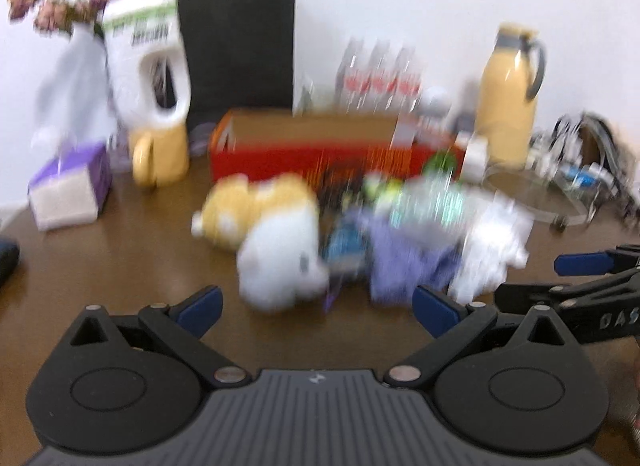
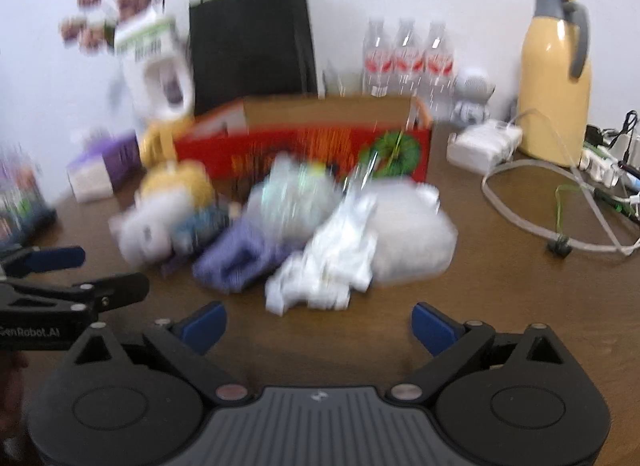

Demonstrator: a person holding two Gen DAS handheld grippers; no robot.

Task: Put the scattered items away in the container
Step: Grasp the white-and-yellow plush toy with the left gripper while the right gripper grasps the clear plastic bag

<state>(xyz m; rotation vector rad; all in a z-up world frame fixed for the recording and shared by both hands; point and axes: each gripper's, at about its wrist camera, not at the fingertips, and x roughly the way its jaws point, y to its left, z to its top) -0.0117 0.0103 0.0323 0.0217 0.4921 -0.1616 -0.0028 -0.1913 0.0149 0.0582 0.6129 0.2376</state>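
Both views are motion-blurred. A red cardboard box (image 1: pixel 320 157) (image 2: pixel 304 145) stands open at the back of the brown table. In front of it lies a heap: a yellow-and-white plush toy (image 1: pixel 276 234) (image 2: pixel 160 217), a purple cloth (image 1: pixel 404 262) (image 2: pixel 236 258), crumpled white plastic (image 1: pixel 492 250) (image 2: pixel 336 266) and a clear wrapped item (image 1: pixel 428 197) (image 2: pixel 292 197). My left gripper (image 1: pixel 318 312) is open and empty just short of the heap. My right gripper (image 2: pixel 318 324) is open and empty before the white plastic. Each gripper shows at the other view's edge.
At the back stand a black paper bag (image 1: pixel 240 49), a white jug (image 1: pixel 148 61), a yellow mug (image 1: pixel 160 157), water bottles (image 2: pixel 408 57) and a yellow thermos (image 2: pixel 556 77). A purple tissue box (image 1: pixel 68 189) sits left. Cables and chargers (image 2: pixel 560 201) lie right.
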